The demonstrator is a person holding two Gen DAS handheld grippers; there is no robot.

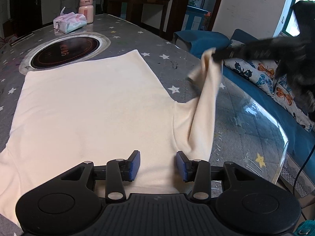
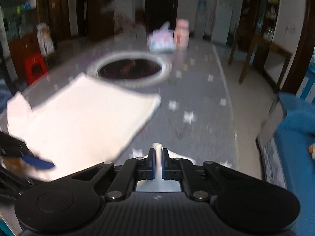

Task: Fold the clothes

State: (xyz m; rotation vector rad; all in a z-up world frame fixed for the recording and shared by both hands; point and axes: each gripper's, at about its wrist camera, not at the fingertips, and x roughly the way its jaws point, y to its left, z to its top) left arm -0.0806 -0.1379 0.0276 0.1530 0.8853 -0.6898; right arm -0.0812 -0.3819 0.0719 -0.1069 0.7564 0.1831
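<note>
Left wrist view: the right gripper [image 1: 218, 56] is smeared by motion, its fingers indistinct where they meet the raised sleeve [image 1: 206, 82]; the arm behind it is a dark blur cut off by the right edge. The shirt [image 1: 94, 106] runs out of frame at lower left, and its near hem is hidden behind the left gripper [image 1: 157, 165]. Print on the hob [image 1: 65, 52] is too small to read.

Right wrist view: the whole frame is motion-blurred. Pack [image 2: 161, 41] and bottle [image 2: 182, 34] are soft shapes. The left gripper [image 2: 37, 162], at the left edge, is cut off and blurred, so its jaw state is unclear here.
</note>
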